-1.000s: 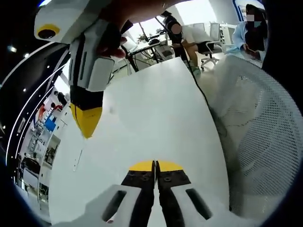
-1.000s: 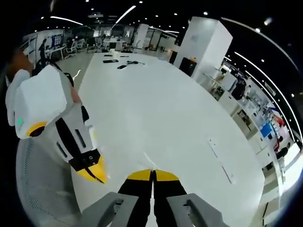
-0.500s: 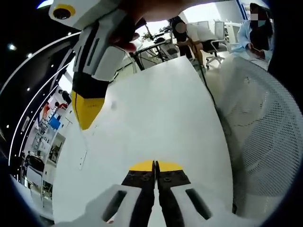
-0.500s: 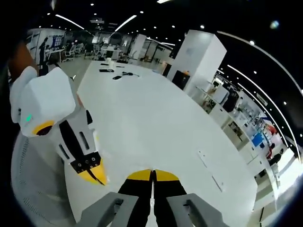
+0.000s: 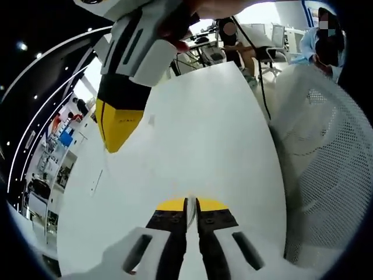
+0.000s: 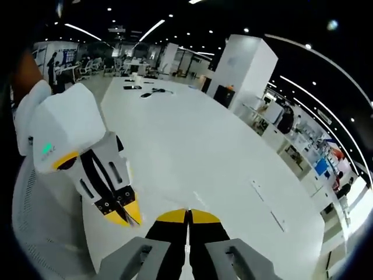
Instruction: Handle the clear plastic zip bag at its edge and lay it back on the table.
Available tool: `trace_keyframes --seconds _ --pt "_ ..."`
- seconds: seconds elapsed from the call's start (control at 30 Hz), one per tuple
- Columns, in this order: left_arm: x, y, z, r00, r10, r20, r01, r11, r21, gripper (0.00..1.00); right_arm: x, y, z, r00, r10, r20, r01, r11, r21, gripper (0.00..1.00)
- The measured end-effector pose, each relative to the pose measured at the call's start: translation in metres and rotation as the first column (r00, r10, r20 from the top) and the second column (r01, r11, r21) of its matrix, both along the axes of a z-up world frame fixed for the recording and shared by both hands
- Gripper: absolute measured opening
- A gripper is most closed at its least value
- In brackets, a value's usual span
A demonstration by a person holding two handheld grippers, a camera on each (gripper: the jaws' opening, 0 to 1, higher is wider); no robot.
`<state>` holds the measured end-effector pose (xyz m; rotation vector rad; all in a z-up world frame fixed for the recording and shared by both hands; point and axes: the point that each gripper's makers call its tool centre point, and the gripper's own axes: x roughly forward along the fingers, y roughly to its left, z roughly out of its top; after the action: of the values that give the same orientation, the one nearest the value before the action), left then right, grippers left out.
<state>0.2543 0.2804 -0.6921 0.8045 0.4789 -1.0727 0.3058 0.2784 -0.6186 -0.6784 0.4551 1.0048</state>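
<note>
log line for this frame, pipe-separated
left gripper: shut | right gripper: shut | both above white table | zip bag: not discernible | mesh chair beside table

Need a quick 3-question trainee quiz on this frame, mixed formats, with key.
1. True or false: the left gripper has its fingers spread wide open.
2. Multiple choice: in the left gripper view, what stands beside the table? A) a mesh chair B) a cardboard box C) a ladder
3. Fill in: the tips of the right gripper are coloured ____.

Key: 1 false (the fingers are closed together); 2 A; 3 yellow.
</note>
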Motion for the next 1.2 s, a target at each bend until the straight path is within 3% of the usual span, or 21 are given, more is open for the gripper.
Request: trace_keyframes --seconds 0.3,0.4,0.73,1.2 --pt "-0.001 -0.004 -0.009 1.0 0.019 -0.02 -0.018 1.0 0.004 0.13 0.006 -0.008 -0.022 1.0 0.0 -0.017 -0.001 1.0 -0.023 0.0" --pt "0.0 -0.003 -0.009 0.999 0.025 -0.026 -0.025 1.0 -0.005 0.14 0.004 -0.012 -0.033 1.0 0.028 -0.005 -0.028 0.997 -0.072 0.0" --pt "0.003 0.005 -0.015 0.997 0.054 -0.054 -0.056 0.998 -0.029 0.13 0.015 -0.016 -0.058 1.0 -0.005 -0.012 0.004 0.994 -0.111 0.0" --pt "0.0 0.042 -0.008 0.99 0.134 -0.048 -0.136 0.989 -0.058 0.12 0.031 -0.02 -0.072 0.995 -0.096 -0.027 0.092 0.988 -0.124 0.0"
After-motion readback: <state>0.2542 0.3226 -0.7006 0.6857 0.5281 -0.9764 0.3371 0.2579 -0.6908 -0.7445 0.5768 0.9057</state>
